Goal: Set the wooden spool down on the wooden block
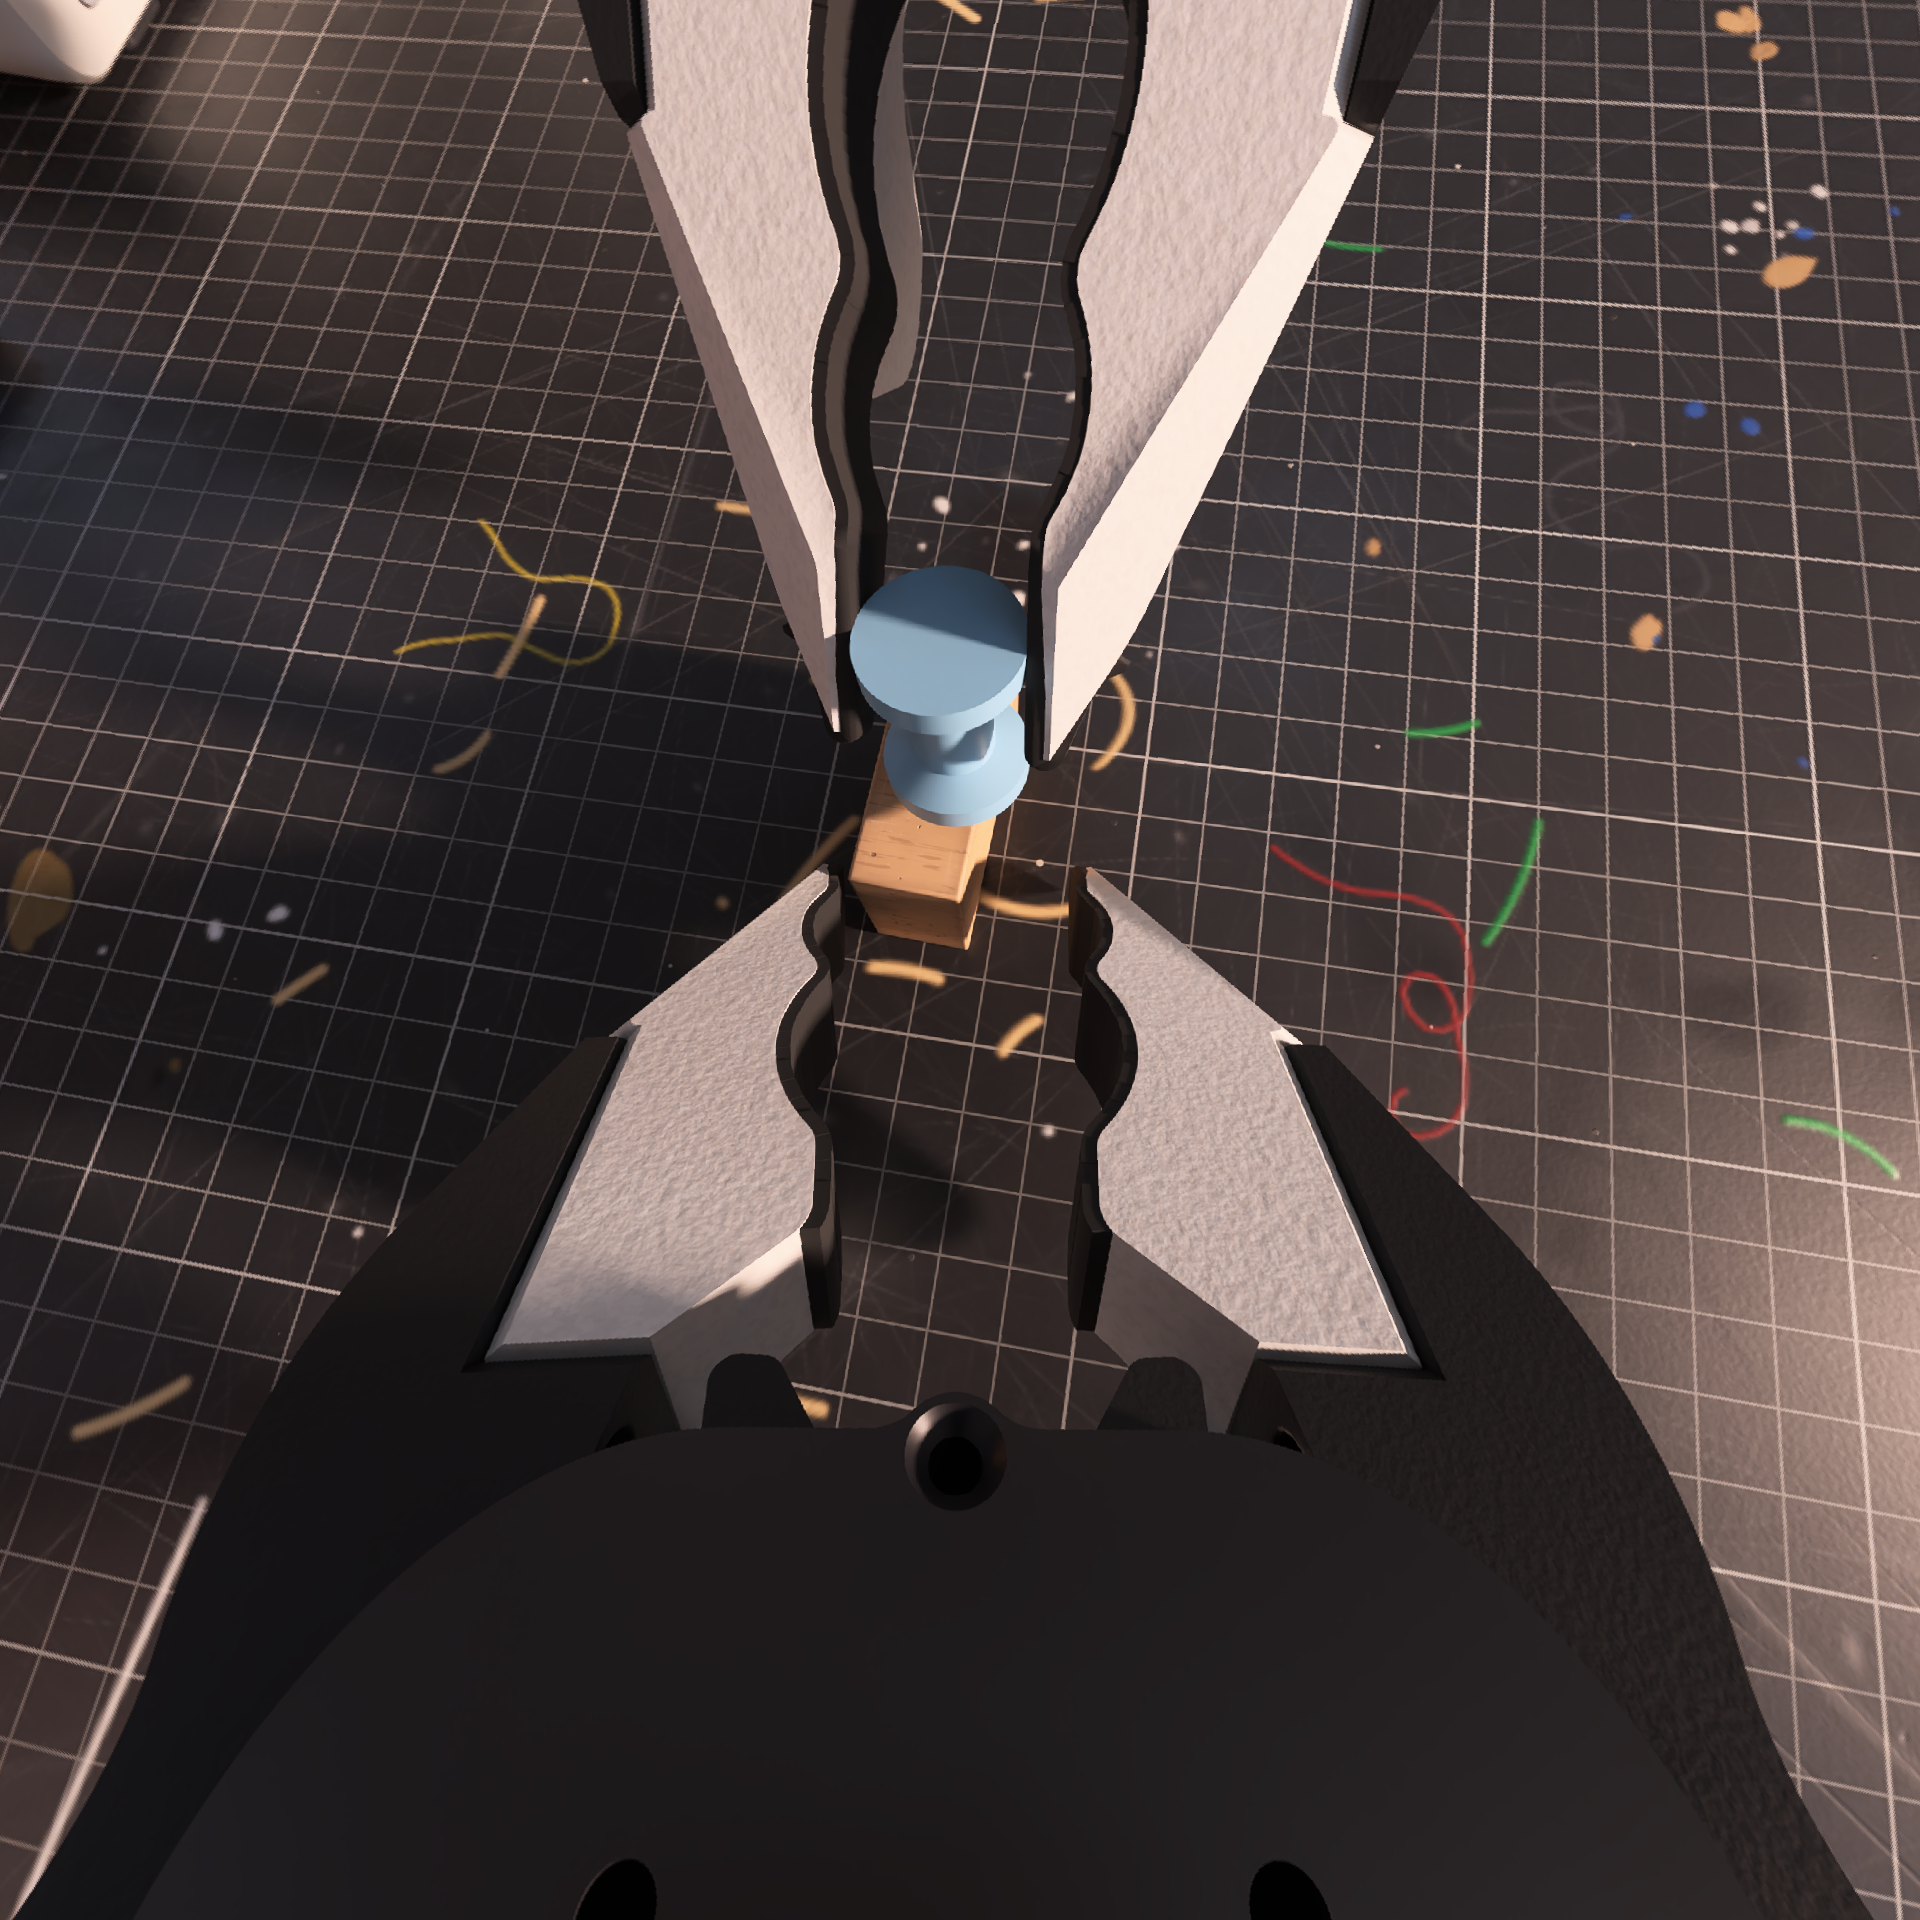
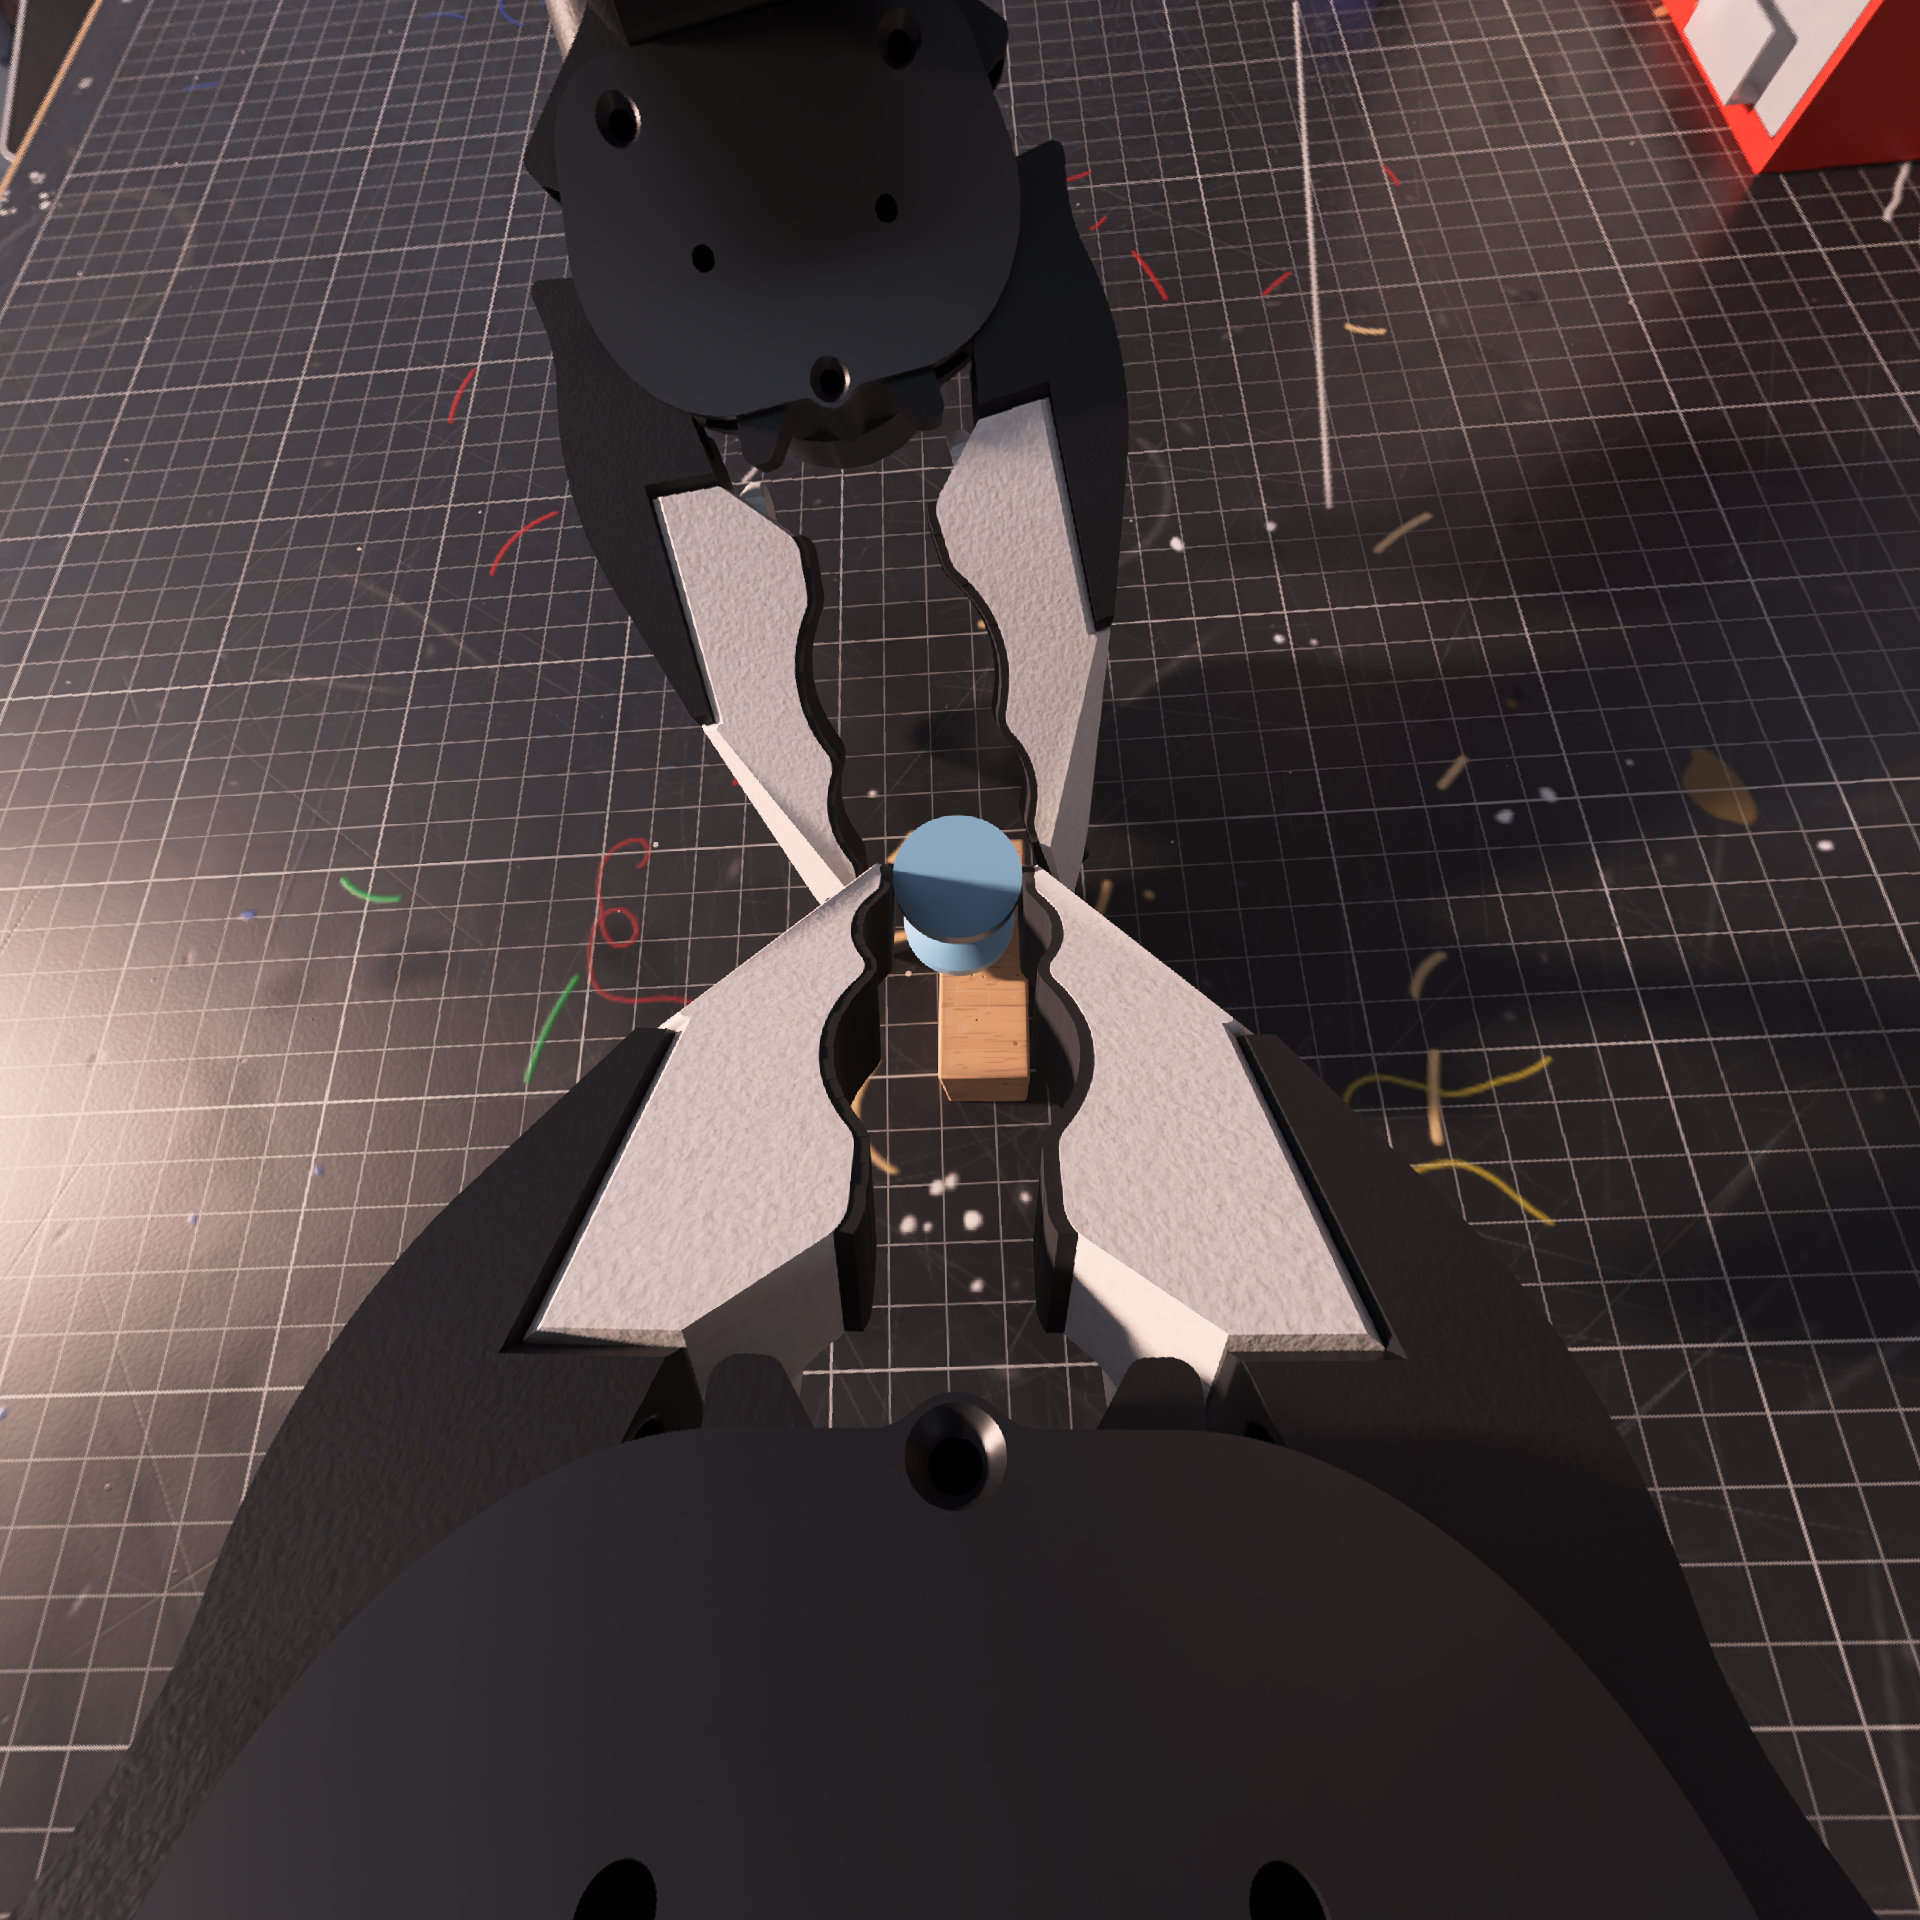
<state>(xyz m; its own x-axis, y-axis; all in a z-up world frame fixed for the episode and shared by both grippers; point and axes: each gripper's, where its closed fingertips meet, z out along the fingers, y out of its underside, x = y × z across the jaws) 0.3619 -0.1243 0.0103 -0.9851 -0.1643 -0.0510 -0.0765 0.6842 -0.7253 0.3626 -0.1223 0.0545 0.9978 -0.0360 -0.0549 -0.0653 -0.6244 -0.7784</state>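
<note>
While the right gripper [image 2: 954,883] pinches the pale blue flanged spool [image 2: 957,891] above the upright tan wooden block [image 2: 983,1039], the left gripper [image 1: 954,894], jaws apart, waits empty at six o'clock.

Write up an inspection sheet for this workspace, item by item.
Surface: dark gridded cutting mat, flecked with paint.
Job's things: blue spool directly above the wooden block; whether it rests on the block cannot be told.
Clutter: yellow thread, red thread, green and tan scraps.
Grippers: right gripper shut on the blue spool's top flange; left gripper open, fingertips flanking the wooden block's end.
Cables: nothing seen.
Surroundings: red box at the mat's edge; white object in a corner.
</note>
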